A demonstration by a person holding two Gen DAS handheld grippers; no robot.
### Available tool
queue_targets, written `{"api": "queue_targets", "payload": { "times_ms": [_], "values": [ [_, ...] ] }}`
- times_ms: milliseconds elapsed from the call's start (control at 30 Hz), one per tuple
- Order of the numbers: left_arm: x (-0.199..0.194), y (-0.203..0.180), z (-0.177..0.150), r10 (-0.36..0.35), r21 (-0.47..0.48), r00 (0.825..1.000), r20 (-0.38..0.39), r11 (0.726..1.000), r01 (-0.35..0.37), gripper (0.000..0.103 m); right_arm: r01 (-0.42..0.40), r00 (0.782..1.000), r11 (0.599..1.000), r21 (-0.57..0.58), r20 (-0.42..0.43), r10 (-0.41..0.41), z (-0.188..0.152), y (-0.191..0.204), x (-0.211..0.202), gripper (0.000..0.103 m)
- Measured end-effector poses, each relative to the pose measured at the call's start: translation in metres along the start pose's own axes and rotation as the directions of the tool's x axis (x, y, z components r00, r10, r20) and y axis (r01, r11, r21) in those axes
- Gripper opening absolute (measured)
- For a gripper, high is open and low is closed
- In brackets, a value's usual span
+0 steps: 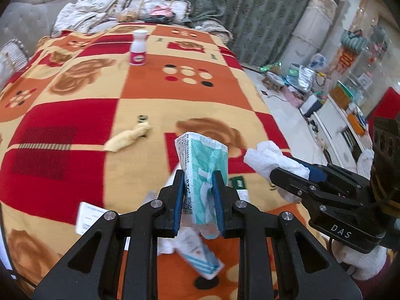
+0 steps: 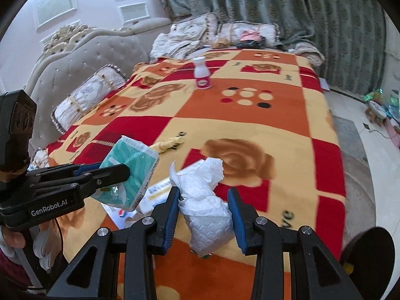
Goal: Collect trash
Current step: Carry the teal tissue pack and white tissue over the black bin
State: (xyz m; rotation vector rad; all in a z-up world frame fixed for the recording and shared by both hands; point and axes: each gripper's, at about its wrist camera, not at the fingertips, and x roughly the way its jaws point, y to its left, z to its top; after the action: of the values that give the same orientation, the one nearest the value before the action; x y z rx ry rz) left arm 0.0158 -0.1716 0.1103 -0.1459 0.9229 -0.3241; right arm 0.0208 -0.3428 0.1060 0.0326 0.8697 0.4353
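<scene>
My left gripper is shut on a teal and white tissue packet, which stands upright between the blue pads above the bed. My right gripper is shut on a crumpled white paper towel. The grippers hover side by side: the right gripper shows at the right of the left wrist view, and the left gripper with its packet at the left of the right wrist view. On the blanket lie a yellow crumpled wrapper and, farther off, an upright white bottle with a pink label.
Loose papers and a flat striped packet lie on the blanket under the grippers. Pillows and a padded headboard line the left, bedding and curtains the far end. The bed's right edge drops to a floor with clutter.
</scene>
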Motion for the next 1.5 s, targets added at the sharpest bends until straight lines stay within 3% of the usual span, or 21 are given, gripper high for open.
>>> {"api": "queue_targets", "payload": {
  "times_ms": [900, 1500],
  "values": [
    [0.034, -0.122, -0.014, -0.127, 0.144, 0.988, -0.092, 0.98, 0.139, 0.02, 0.124, 0.992, 0.977, 0.172, 0.015, -0.128, -0.049, -0.099, -0.059, 0.037],
    [0.076, -0.204, -0.03, -0.196, 0.207, 0.958, -0.207, 0.949, 0.239, 0.02, 0.225, 0.973, 0.924, 0.308, -0.018, -0.231, -0.099, -0.175, -0.099, 0.037]
  ]
}}
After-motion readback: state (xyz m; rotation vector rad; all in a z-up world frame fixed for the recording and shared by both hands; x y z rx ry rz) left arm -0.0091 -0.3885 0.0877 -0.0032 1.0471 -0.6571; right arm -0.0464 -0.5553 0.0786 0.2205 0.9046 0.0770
